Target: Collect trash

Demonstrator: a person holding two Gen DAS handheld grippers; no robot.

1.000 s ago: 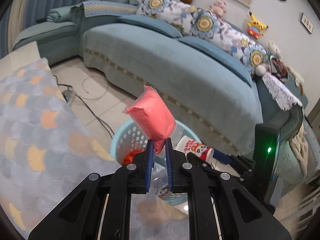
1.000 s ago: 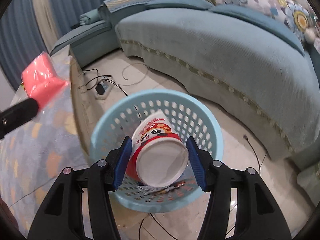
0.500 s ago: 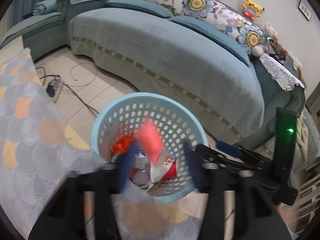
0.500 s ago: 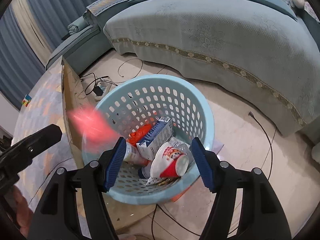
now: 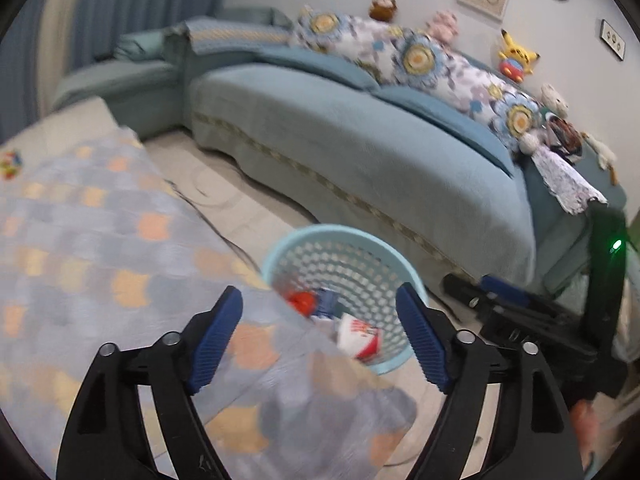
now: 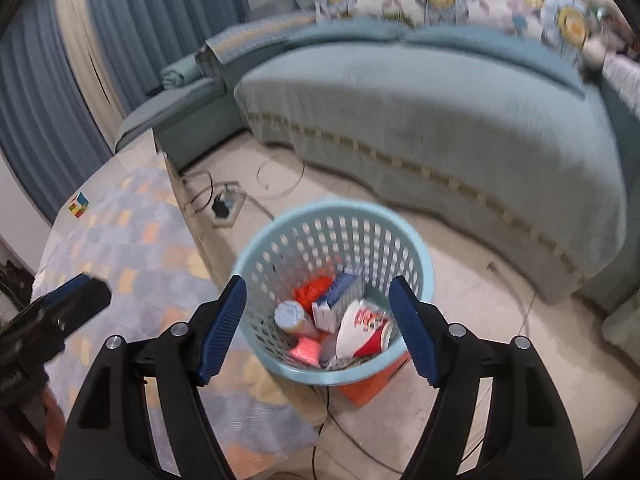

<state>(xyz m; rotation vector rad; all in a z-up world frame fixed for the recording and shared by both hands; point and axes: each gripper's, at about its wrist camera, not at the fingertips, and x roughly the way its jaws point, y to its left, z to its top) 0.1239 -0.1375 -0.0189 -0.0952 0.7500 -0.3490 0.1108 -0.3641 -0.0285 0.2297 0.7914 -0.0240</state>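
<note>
A light blue perforated basket (image 6: 416,256) stands on the floor beside the table. Inside lie a red-and-white paper cup (image 6: 360,334), a pink packet (image 6: 306,350), a blue-white carton (image 6: 334,306), a can (image 6: 290,316) and orange trash (image 6: 312,292). My right gripper (image 6: 318,330) is open and empty above the basket. My left gripper (image 5: 320,342) is open and empty over the table's corner, with the basket (image 5: 360,240) just beyond it. The left gripper also shows in the right wrist view (image 6: 60,308), and the right gripper shows in the left wrist view (image 5: 520,308).
A table with a scale-patterned cloth (image 5: 100,248) fills the left. A small puzzle cube (image 6: 79,205) lies at its far end. A blue sofa (image 5: 380,152) curves behind the basket. A power strip with cables (image 6: 226,202) lies on the floor. An orange box (image 6: 368,388) sits under the basket.
My left gripper opened and the pink packet fell into the basket. My right gripper opened and the paper cup dropped in. Both grippers have since pulled back and up.
</note>
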